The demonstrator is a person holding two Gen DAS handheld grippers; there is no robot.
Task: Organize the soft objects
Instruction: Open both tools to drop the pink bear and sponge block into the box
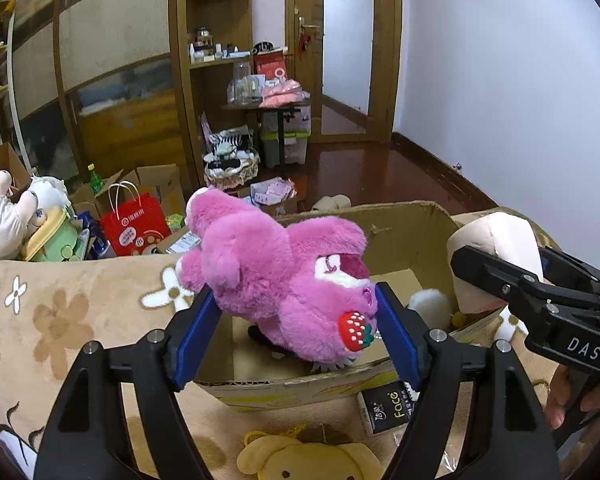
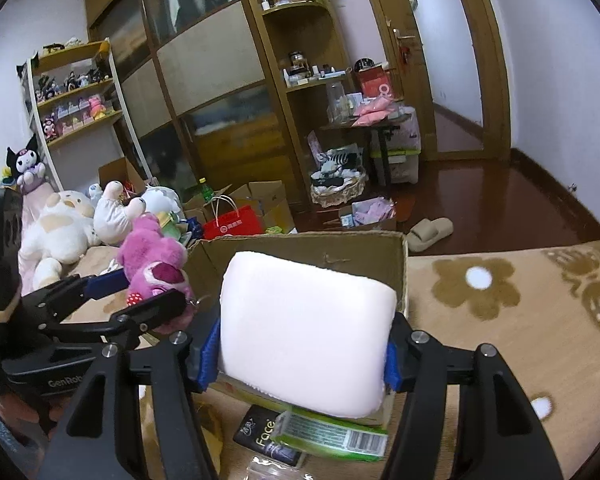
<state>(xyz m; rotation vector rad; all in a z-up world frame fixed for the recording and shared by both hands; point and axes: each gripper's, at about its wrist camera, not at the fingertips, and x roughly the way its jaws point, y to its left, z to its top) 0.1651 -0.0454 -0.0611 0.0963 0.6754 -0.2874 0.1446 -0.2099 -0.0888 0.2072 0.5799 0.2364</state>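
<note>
Both soft things hang over the cardboard box (image 1: pixel 412 216): the left gripper (image 1: pixel 296 324) grasps the pink strawberry bear (image 1: pixel 276 272), the right gripper (image 2: pixel 304 356) the white foam cushion (image 2: pixel 304 332). Next, I reckon, lower and release.

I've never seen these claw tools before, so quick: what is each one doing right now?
Left gripper: closed on the pink plush bear, over the cardboard box.
Right gripper: closed on the pale pink cushion, over the same box.
</note>
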